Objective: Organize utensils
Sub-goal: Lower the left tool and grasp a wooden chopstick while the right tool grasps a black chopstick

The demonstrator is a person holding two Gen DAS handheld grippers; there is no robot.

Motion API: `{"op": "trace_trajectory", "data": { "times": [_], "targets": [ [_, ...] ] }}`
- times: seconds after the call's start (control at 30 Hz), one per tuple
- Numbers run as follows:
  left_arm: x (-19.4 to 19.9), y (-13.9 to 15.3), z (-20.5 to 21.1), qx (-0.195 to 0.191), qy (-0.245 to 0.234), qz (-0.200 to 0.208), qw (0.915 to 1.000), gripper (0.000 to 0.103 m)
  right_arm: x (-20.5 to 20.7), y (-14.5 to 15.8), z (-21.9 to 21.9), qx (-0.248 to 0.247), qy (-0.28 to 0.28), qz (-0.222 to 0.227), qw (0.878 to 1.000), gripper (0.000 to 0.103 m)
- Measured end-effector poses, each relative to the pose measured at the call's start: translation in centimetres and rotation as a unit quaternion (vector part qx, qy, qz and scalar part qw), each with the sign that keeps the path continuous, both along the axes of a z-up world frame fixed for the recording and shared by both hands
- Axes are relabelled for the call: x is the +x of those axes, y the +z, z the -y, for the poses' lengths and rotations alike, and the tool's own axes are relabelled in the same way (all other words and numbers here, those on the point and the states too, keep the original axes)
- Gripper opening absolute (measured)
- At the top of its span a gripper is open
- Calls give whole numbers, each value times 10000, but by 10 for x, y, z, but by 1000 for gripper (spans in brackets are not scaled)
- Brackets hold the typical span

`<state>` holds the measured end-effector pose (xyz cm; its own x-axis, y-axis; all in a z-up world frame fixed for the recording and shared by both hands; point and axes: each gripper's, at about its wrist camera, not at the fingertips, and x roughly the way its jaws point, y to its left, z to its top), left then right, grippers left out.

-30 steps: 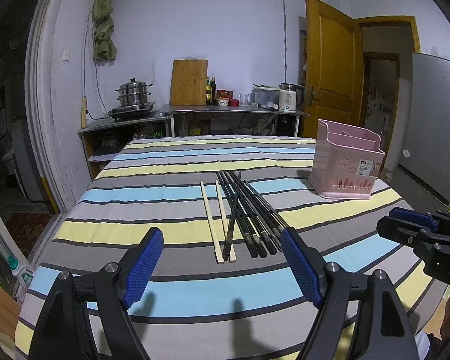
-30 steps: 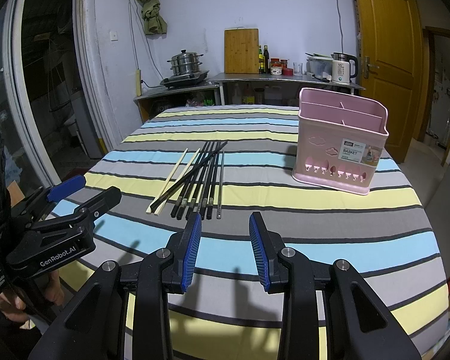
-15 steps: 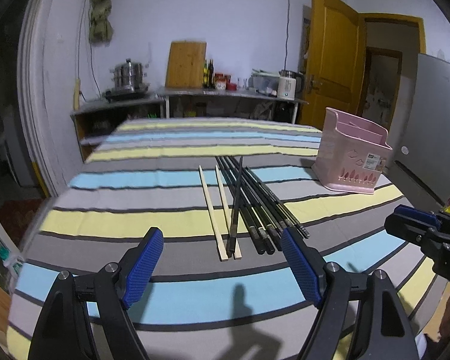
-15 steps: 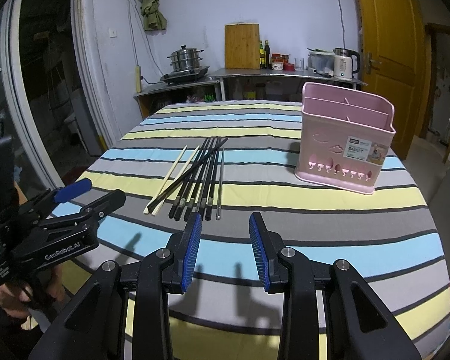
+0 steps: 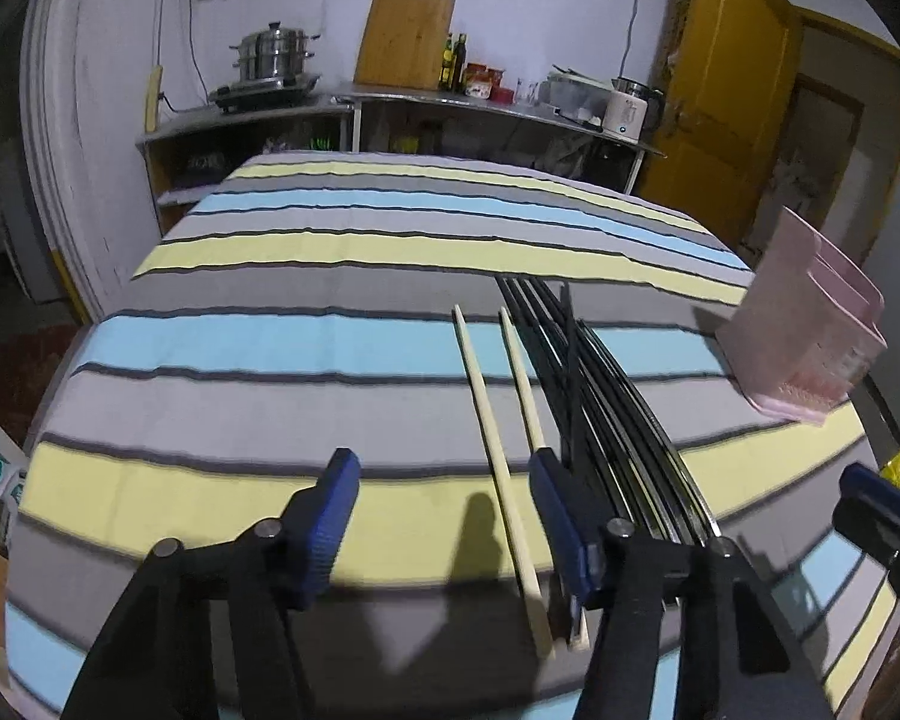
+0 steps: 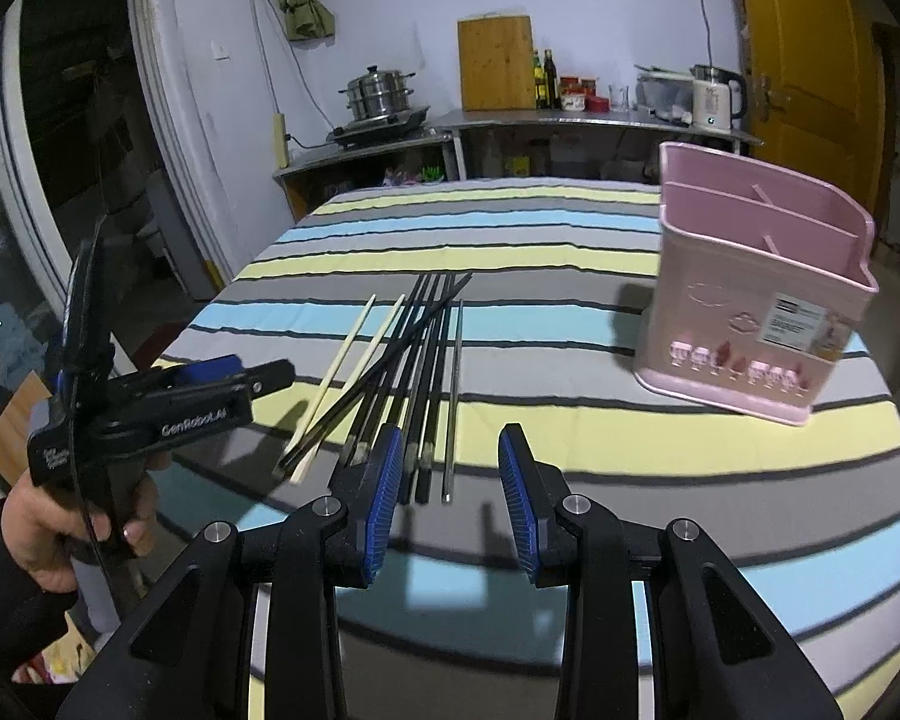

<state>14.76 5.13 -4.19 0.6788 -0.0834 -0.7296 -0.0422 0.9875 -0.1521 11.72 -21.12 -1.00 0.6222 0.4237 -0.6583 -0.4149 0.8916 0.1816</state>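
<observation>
Two pale wooden chopsticks (image 5: 492, 420) and several black chopsticks (image 5: 606, 420) lie side by side on the striped tablecloth (image 5: 270, 360). My left gripper (image 5: 444, 480) is open, low over the near ends of the wooden chopsticks; one lies between its fingers. In the right wrist view the chopsticks (image 6: 414, 372) lie just ahead of my right gripper (image 6: 450, 468), which is open and empty. The pink utensil basket (image 6: 756, 300) stands upright at the right, and also shows in the left wrist view (image 5: 810, 348).
The left gripper (image 6: 210, 396) shows at the left in the right wrist view, held by a hand. A counter (image 6: 510, 120) with a steamer pot, cutting board, bottles and kettle stands behind the table. A yellow door (image 5: 726, 96) is at the right.
My left gripper has moved forward and down to the near ends of the chopsticks, its fingers narrower than before. My right gripper has moved closer to the black chopsticks.
</observation>
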Motion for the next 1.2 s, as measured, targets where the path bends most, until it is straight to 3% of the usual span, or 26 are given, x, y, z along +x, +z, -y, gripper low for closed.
{"op": "trace_trajectory", "data": {
  "times": [0.27,0.37,0.73,1.0,1.2],
  "targets": [
    [51,-11,0,-81,-138,-265,9995,38,56,-16,-18,-59,52,-367,9993,34],
    [66,-18,-1,-105,-140,-410,9990,32,77,-21,-27,-109,116,-467,9988,28],
    [82,-22,-3,-158,-204,-464,9986,30,133,-47,-44,-160,277,-952,9949,15],
    [90,-22,15,539,-420,-536,9962,30,145,-58,-54,-286,365,-1048,9934,14],
    [101,-22,12,457,-369,-611,9964,27,157,-57,-59,-382,382,-1105,9924,13]
  ]
}}
